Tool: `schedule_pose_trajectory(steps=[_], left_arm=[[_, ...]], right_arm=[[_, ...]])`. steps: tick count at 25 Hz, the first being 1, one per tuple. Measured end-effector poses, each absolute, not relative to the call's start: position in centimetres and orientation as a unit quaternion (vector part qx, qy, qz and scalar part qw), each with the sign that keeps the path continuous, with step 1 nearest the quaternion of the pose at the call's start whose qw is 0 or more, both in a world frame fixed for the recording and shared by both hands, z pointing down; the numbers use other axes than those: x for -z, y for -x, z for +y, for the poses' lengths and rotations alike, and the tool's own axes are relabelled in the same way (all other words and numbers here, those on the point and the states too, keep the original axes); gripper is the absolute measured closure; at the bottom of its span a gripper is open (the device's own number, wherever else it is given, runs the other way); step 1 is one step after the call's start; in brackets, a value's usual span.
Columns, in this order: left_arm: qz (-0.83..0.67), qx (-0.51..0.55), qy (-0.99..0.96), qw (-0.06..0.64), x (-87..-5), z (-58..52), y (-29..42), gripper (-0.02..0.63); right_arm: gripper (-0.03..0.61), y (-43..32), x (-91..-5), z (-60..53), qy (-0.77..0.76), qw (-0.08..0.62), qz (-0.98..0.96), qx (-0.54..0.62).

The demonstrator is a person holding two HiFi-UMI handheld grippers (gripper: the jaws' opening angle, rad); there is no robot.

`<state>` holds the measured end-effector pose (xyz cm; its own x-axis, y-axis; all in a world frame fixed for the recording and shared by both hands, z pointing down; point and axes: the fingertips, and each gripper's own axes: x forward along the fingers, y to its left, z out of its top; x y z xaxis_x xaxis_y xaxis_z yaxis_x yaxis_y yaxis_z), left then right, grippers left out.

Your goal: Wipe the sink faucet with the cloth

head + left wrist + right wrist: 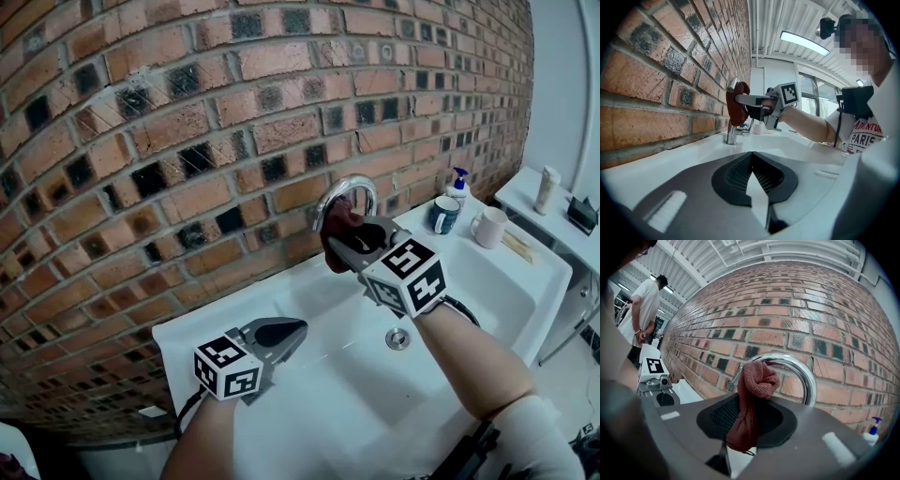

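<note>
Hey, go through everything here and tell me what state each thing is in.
Right tool: shut on the cloth.
Left tool: shut, empty.
Cloth: bunched, pressed against the faucet arch.
Faucet: no stream visible.
Blue mug: upright.
White mug: upright.
Pump bottle: upright.

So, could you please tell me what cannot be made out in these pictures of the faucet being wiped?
Faucet base: in the head view, hidden behind the cloth and the right gripper.
Pump bottle label: too small to read in the head view and the right gripper view.
Contents of the blue mug and white mug: too small in the head view.
Sink near rim: cut off by the head view's bottom edge.
</note>
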<state>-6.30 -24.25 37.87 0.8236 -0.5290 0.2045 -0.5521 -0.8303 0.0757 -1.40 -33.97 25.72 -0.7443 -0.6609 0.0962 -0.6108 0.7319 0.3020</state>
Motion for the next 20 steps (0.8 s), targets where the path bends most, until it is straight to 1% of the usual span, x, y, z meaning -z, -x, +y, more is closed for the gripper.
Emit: schedule_pose_trajectory(steps=[12,17,20], left_arm=[[-0.284,-0.087,-0.953,0.066,-37.9,-24.3,6.3,0.607],[-0.284,-0.087,-0.953,0.065,-37.9,-24.2,6.3,0.607],[-0.285,-0.086,-0.952,0.064,-37.9,-24.2,6.4,0.607]], right_arm=[[0.482,0.6,-25.2,-33.0,-0.350,0.114,-0.916,0.157],[0.482,0.0,-24.5,-29.7,-0.332,0.090,-0.926,0.156],[0.482,1.2,-24.9,-26.8,-0.297,0.062,-0.945,0.125]])
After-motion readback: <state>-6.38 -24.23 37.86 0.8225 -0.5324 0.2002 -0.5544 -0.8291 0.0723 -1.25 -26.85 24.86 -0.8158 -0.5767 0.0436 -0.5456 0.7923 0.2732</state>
